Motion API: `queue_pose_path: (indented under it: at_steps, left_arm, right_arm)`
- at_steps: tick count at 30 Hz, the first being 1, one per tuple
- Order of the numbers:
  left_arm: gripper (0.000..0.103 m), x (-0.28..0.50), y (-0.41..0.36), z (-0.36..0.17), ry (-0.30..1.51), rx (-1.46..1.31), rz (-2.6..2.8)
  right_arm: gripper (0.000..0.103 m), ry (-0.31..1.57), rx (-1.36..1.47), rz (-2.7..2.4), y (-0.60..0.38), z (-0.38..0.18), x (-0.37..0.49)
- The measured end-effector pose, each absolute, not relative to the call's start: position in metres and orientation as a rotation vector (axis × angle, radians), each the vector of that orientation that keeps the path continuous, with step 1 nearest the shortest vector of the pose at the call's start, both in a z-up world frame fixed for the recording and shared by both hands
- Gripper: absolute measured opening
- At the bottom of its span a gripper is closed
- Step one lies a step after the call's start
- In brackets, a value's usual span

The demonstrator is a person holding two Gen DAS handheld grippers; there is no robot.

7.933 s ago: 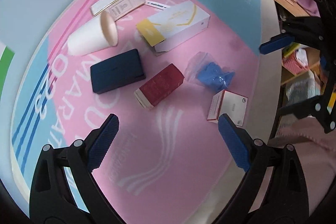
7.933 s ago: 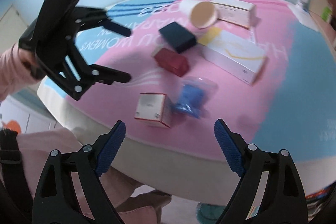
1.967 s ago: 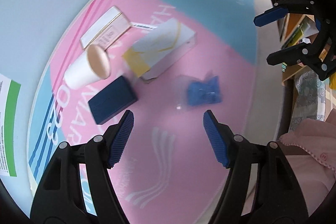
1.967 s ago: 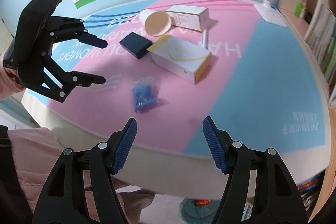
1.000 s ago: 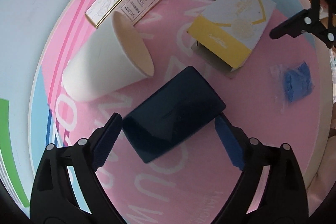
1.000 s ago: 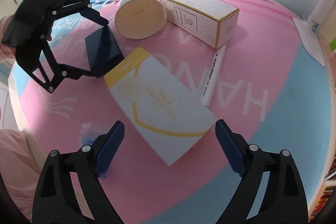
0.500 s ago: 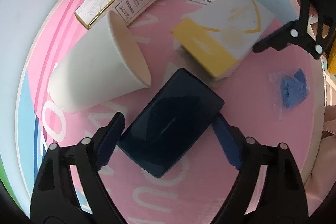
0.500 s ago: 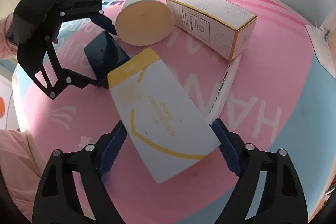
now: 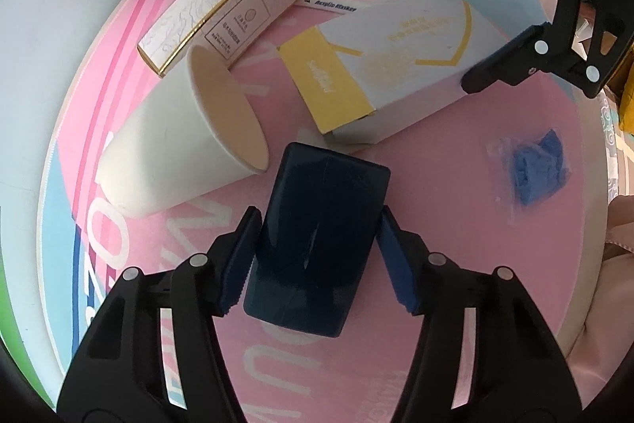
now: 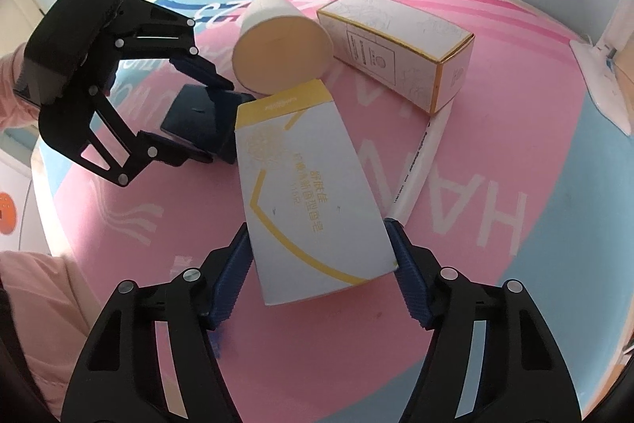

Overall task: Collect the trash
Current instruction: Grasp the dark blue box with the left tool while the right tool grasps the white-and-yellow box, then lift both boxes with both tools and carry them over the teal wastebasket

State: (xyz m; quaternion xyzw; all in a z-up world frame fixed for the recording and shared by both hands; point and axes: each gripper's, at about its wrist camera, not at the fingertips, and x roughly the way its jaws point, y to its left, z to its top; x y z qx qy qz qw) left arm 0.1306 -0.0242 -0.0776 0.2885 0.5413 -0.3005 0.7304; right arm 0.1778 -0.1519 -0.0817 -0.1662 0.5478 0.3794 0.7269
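glossy navy box (image 9: 317, 240), matte carton (image 10: 313, 193)

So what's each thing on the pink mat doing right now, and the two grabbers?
Left gripper: fingers shut on the dark navy flat box.
Right gripper: fingers shut on the white and yellow carton.
White paper cup: tipped on its side, empty.
White gold-edged box: lying flat, closed.
White marker pen: lying flat.
Clear bag of blue stuff: lying untouched.
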Motion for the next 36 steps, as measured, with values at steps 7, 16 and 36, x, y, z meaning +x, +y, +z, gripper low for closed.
queue_pose_path:
  at_steps: [7,16,36]
  left_arm:
    - [0.056,0.115,-0.041,-0.053,1.159,0.665,-0.649]
    - [0.056,0.101,-0.057,-0.030,1.097,0.715,-0.643]
    - [0.056,0.045,-0.176,0.012,0.893,0.937,-0.839]
  right_arm:
    - [0.067,1.175,-0.350,0.829,-0.162,-0.070,0.169]
    - [0.067,1.127,-0.329,0.786,-0.182,-0.045,0.147]
    - [0.067,1.039,-0.177,0.432,-0.316,0.004,0.027]
